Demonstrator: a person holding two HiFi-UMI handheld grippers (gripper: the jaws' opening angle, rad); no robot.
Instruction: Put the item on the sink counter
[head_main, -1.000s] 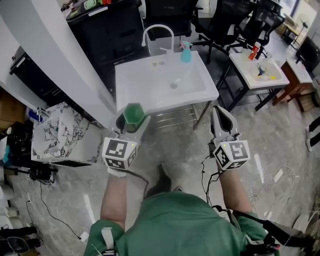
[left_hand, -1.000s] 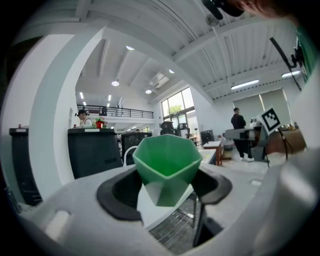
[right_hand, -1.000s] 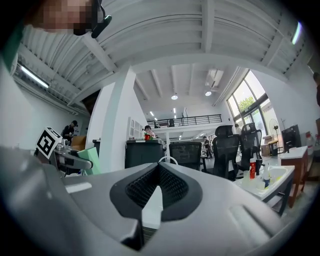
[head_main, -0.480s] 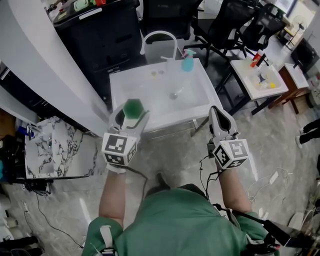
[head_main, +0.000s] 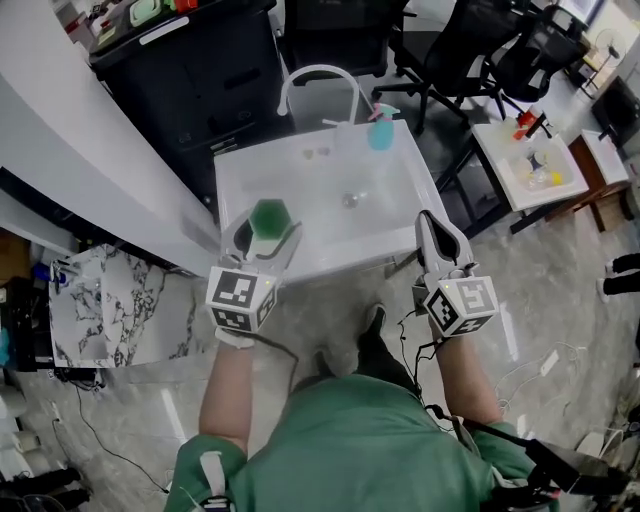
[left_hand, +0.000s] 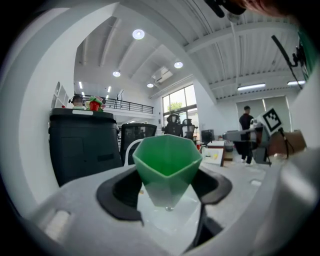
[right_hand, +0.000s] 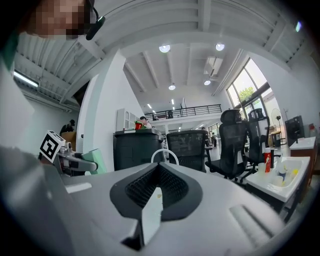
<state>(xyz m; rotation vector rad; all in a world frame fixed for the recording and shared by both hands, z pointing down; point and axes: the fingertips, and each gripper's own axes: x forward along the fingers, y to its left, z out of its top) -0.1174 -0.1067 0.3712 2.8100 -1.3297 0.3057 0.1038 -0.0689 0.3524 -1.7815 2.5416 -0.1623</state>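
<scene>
The left hand-held gripper (head_main: 267, 229) clamps a faceted green cup (left_hand: 167, 162), paler at its base, over the sink (head_main: 392, 222) front edge. The right hand-held gripper (head_main: 434, 224) has its jaws together, empty.

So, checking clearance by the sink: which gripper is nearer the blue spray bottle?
Right. In the head view the right gripper sits below the blue spray bottle, slightly right; the left gripper, holding the green cup, is farther off to its lower left.
</scene>
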